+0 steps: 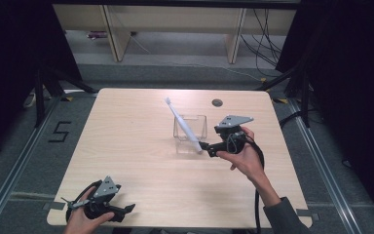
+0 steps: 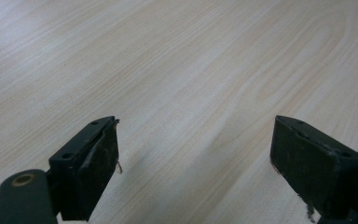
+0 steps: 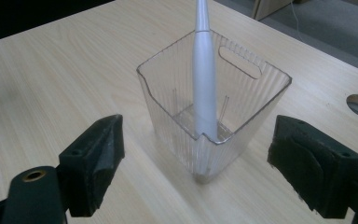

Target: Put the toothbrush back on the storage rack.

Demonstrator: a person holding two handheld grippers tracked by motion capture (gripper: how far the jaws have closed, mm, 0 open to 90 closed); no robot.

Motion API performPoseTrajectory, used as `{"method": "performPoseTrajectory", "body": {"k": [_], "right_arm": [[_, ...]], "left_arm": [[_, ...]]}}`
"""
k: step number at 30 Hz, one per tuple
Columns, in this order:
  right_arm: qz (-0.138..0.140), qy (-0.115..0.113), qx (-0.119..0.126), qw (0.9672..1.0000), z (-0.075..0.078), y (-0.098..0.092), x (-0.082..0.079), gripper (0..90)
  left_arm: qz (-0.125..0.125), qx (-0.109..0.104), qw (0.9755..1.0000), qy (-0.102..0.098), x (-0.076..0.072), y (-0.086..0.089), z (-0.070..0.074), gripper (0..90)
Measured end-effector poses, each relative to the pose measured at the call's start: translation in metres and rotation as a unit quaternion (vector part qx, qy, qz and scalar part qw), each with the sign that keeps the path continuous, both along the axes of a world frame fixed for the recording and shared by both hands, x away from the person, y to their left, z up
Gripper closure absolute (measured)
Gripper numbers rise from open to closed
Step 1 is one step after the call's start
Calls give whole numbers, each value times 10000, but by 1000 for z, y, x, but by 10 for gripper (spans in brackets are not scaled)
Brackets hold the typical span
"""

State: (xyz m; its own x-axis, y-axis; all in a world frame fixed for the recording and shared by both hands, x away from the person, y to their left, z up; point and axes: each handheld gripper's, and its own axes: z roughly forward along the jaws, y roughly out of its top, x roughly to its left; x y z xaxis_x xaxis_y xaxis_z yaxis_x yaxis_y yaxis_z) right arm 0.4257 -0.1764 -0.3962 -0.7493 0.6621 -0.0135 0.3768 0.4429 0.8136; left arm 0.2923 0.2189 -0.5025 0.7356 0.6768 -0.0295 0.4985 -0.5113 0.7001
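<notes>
A white toothbrush (image 3: 204, 84) stands tilted in a clear plastic bin (image 3: 242, 126) mid-table: light, stiff, likely slippery, best pinched along its handle. The right gripper (image 3: 200, 163) sits wide open just before it, empty; the left gripper (image 2: 196, 163) idles open near the table's (image 1: 126, 146) front edge.

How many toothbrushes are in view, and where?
1. A white toothbrush stands tilted inside the clear plastic holder near the middle of the table, just in front of the open right claw. No others can be seen.
</notes>
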Motion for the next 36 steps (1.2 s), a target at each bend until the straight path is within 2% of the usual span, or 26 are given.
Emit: {"method": "performPoseTrajectory", "body": {"k": [5, 6, 8, 9, 11, 14, 16, 17, 18, 19, 20, 21, 22, 23, 24, 25, 27, 28, 30, 34, 36], "right_arm": [[-25, 71, -4, 10000, -6, -3, -2, 178], [-66, 183, 27, 9998, -6, -3, -4, 177], [-21, 98, -27, 9999, -8, -5, -3, 176], [-59, 111, -16, 9999, -8, -6, -4, 176], [-27, 151, -2, 9999, -9, -6, -5, 184], [-139, 227, 30, 9996, -12, -7, -8, 183], [-93, 116, -39, 9999, -13, -8, -8, 180], [-58, 143, -8, 9999, -14, -8, -8, 179], [-167, 316, 13, 9994, -14, -8, -12, 178], [-157, 362, 15, 9992, -14, -9, -12, 178], [-58, 196, -10, 9998, -15, -10, -10, 179], [-60, 155, 5, 9999, -16, -10, -11, 180], [-67, 220, -28, 9997, -16, -11, -12, 181], [-26, 158, -46, 9999, -17, -11, -12, 181], [-117, 237, 12, 9996, -18, -10, -15, 181], [-65, 267, 16, 9996, -19, -10, -16, 181], [-27, 185, -20, 9998, -20, -11, -17, 181], [-19, 267, -12, 9996, -20, -11, -18, 181], [-98, 288, -28, 9995, -22, -11, -21, 181], [-42, 194, -63, 9998, -27, -14, -19, 181], [-29, 293, -37, 9996, -29, -15, -21, 181]], "left_arm": [[-41, 77, 10000, -34, 1, 1, 2, 150], [-32, 54, 10000, -34, 1, 1, 2, 149], [-32, 35, 10000, -24, 1, 2, 1, 150], [-23, -14, 10000, -25, 1, 1, 1, 150], [-5, 29, 10000, -42, 1, 2, 1, 149], [-9, 32, 10000, -38, 1, 2, 1, 150], [-9, -14, 10000, -20, 1, 1, 1, 150], [-21, 8, 10000, -13, 1, 1, 1, 149], [-6, -8, 10000, 5, 1, 1, 1, 150], [-22, 4, 10000, -12, 1, 1, 1, 149], [-13, 2, 10000, -11, 0, 1, 1, 150], [-17, 7, 10000, -15, 0, 1, 1, 149], [-14, 5, 10000, -19, 0, 1, 1, 149], [-12, 6, 10000, -19, 0, 1, 1, 150], [-13, 8, 10000, -20, 0, 1, 1, 150], [12, 0, 10000, 0, 0, 1, 1, 149], [-3, 26, 10000, -8, 0, 1, 1, 150], [11, 41, 10000, -24, 0, 1, 1, 150], [17, 11, 10000, -13, 0, 1, 1, 149], [-6, 8, 10000, -19, 0, 1, 1, 150], [-6, 60, 10000, -32, 0, 2, 1, 150]]}}
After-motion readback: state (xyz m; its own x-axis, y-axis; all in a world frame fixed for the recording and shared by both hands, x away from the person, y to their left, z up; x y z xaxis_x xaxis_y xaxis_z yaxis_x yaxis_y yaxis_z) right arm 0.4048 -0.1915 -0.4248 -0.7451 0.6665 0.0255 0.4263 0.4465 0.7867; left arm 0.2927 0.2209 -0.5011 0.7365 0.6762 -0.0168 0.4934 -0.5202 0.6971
